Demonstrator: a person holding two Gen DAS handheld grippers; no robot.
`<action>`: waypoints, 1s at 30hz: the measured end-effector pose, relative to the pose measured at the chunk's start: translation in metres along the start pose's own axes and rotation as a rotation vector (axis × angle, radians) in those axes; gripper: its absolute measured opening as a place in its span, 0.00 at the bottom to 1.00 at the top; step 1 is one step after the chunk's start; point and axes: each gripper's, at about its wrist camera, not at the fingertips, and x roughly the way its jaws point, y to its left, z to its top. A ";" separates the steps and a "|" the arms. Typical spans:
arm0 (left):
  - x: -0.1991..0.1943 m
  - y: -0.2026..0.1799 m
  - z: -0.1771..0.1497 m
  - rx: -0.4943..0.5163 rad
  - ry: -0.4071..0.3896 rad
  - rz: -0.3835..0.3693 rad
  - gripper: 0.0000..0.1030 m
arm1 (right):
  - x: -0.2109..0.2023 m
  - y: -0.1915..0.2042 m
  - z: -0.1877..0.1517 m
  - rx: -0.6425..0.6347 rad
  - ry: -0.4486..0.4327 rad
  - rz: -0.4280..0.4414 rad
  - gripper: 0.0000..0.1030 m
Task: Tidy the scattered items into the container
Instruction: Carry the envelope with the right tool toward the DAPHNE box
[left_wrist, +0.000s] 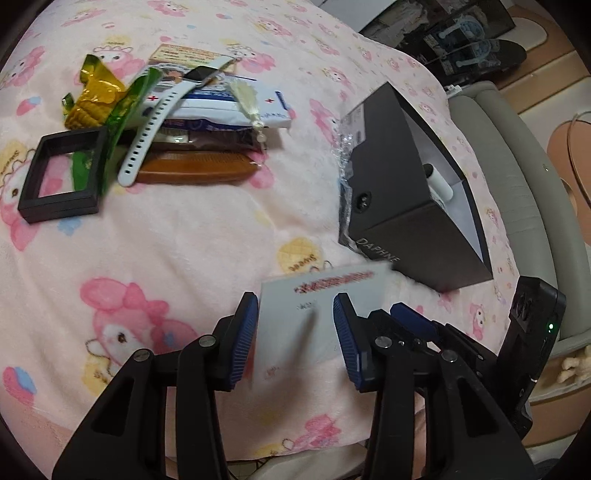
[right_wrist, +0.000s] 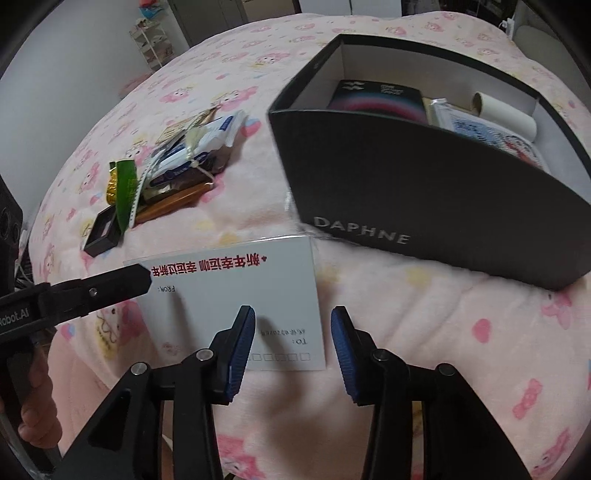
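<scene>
A white postcard (right_wrist: 236, 295) with red print lies on the pink blanket just in front of the black DAPHNE box (right_wrist: 424, 184). In the left wrist view the postcard (left_wrist: 295, 325) looks blurred. My left gripper (left_wrist: 295, 332) is open and straddles the card; its tip (right_wrist: 146, 277) sits at the card's left edge. My right gripper (right_wrist: 291, 339) is open over the card's near right corner, touching nothing, and shows beside the left one (left_wrist: 402, 321). The box (left_wrist: 406, 206) holds a dark booklet (right_wrist: 376, 98), a paper roll (right_wrist: 506, 114) and packets.
Further left lies a pile: a white watch strap (left_wrist: 155, 129), a wooden comb (left_wrist: 195, 170), a black frame case (left_wrist: 62, 173), a green-yellow snack wrapper (left_wrist: 96, 99) and a white packet (left_wrist: 229, 103). Grey padded furniture (left_wrist: 517, 184) borders the bed on the right. A hand (right_wrist: 33, 417) grips the left tool.
</scene>
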 end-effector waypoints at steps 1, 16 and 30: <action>0.001 -0.002 -0.001 0.006 0.004 -0.001 0.41 | -0.002 -0.003 -0.001 0.005 -0.002 0.003 0.37; 0.003 -0.060 -0.010 0.064 0.034 -0.085 0.41 | -0.026 -0.007 -0.030 -0.060 0.010 0.119 0.38; 0.036 -0.154 -0.015 0.245 0.061 -0.147 0.41 | -0.077 -0.114 -0.023 0.228 -0.108 0.014 0.38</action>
